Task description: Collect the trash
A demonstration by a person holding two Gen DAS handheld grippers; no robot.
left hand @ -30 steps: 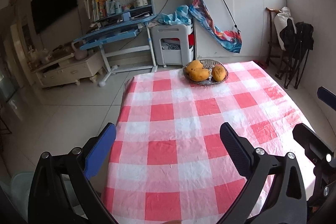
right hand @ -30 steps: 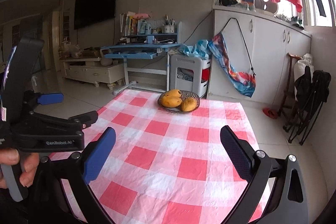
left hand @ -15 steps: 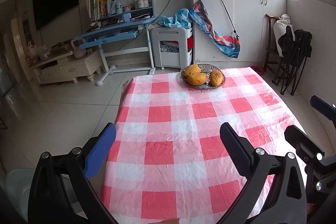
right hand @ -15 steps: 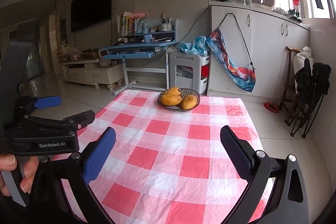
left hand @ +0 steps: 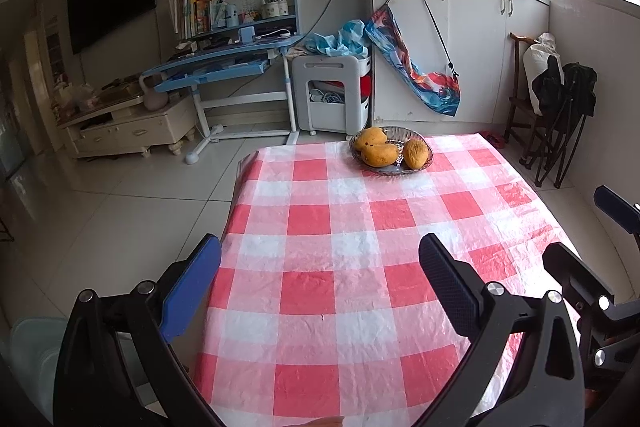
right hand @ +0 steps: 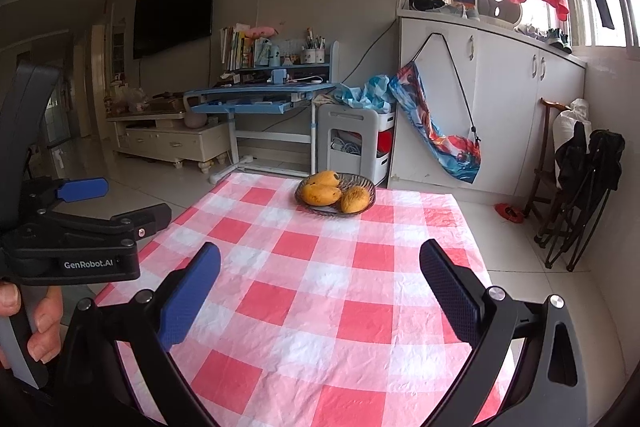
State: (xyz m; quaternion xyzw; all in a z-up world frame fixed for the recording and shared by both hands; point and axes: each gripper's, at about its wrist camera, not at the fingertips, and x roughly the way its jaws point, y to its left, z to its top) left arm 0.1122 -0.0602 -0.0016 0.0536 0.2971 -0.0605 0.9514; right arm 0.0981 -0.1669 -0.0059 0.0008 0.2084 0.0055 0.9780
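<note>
No loose trash shows on the red-and-white checked tablecloth (left hand: 332, 227) in either view. My left gripper (left hand: 320, 279) hovers open over the near left part of the table, nothing between its fingers. It also shows at the left of the right wrist view as the left gripper (right hand: 128, 201), with a hand (right hand: 36, 327) on its handle. My right gripper (right hand: 320, 287) stands open and empty over the cloth (right hand: 320, 267). At the right edge of the left wrist view, the right gripper (left hand: 588, 231) is also open.
A wire bowl of mangoes (left hand: 390, 151) sits at the table's far edge, seen too as the bowl (right hand: 336, 193). Beyond it are a blue desk (left hand: 224, 63), a white cart (left hand: 332, 95) and white cabinets (left hand: 480, 47). Folded black chairs (left hand: 560, 131) stand right. A pale green object (left hand: 28, 347) lies low left.
Both grippers stay open and empty. The left wrist view has drawn back and tilted up a little, so the bowl sits slightly lower and more of the room shows.
</note>
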